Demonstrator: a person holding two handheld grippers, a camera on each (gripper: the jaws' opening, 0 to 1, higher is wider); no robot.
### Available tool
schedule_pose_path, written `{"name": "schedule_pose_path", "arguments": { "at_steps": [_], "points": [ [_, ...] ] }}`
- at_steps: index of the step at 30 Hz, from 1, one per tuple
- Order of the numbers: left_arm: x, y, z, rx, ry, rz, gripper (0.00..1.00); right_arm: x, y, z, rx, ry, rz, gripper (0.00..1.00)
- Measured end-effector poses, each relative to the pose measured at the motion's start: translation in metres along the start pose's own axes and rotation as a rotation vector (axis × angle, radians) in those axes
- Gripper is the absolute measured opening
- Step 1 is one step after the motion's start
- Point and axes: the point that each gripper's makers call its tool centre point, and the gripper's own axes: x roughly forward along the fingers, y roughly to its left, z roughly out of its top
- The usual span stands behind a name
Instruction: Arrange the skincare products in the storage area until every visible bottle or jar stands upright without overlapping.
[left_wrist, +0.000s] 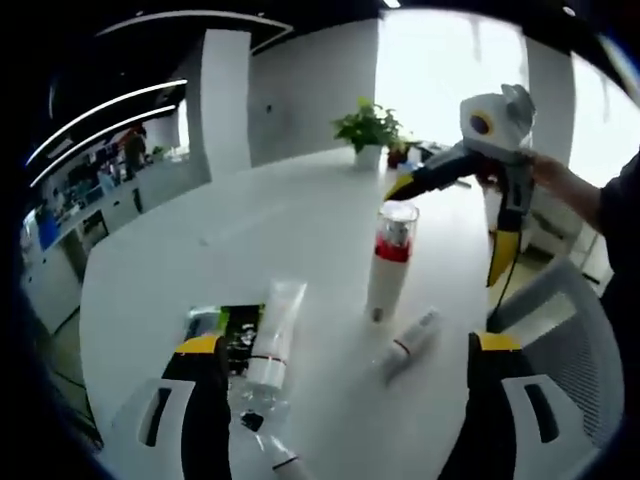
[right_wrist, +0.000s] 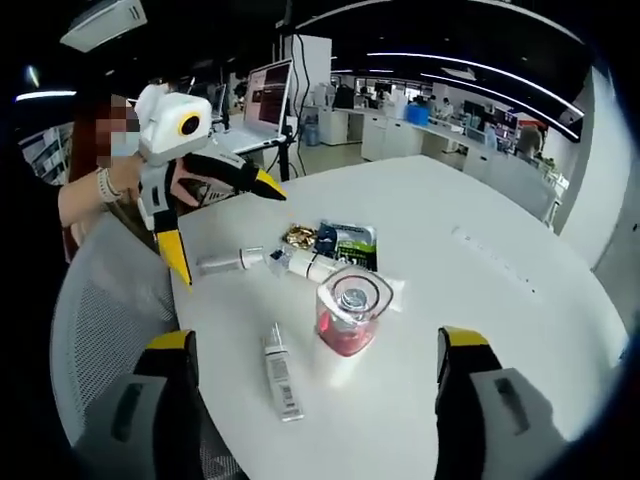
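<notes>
The round white tabletop (left_wrist: 300, 215) carries all the skincare products, grouped near its edge closest to the person. In the left gripper view, the left tool (left_wrist: 345, 400) has its jaws spread wide apart and grips nothing; the products lie between and beyond its two jaws. The right tool (left_wrist: 455, 220) enters that view from the right, held in a hand (left_wrist: 520, 170), its yellow-tipped jaws parted, with the upper jaw tip just above the cap of the tall bottle and the lower jaw hanging off to the side; contact cannot be confirmed. In the right gripper view, the right tool (right_wrist: 315, 400) likewise shows open jaws with nothing between them, and the left tool (right_wrist: 225, 225) appears at upper left, open and above the tabletop. The tall white bottle (left_wrist: 388, 262) with a red band and clear cap stands upright; from the right gripper view it (right_wrist: 350, 310) sits centred just ahead of the jaws. A white squeeze tube (left_wrist: 272, 335) lies flat beside a dark green sachet (left_wrist: 225, 325). A slim white tube (left_wrist: 412, 340) lies on its side near the bottle's base. A small potted plant (left_wrist: 368, 135) stands at the far side of the tabletop, well apart from the products.
</notes>
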Motion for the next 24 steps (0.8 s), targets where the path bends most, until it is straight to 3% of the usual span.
{"name": "schedule_pose_path", "arguments": {
  "at_steps": [7, 17, 24],
  "points": [
    [-0.014, 0.006, -0.008, -0.013, 0.037, 0.044, 0.97, -0.010, 0.002, -0.003, 0.009, 0.008, -0.031, 0.99],
    [-0.022, 0.010, -0.020, -0.033, 0.088, 0.026, 0.97, -0.012, 0.008, -0.002, 0.009, 0.023, -0.032, 0.99],
    [-0.020, 0.014, -0.028, 0.002, 0.150, 0.005, 0.97, -0.010, 0.014, -0.002, 0.012, 0.028, -0.029, 0.99]
  ]
}}
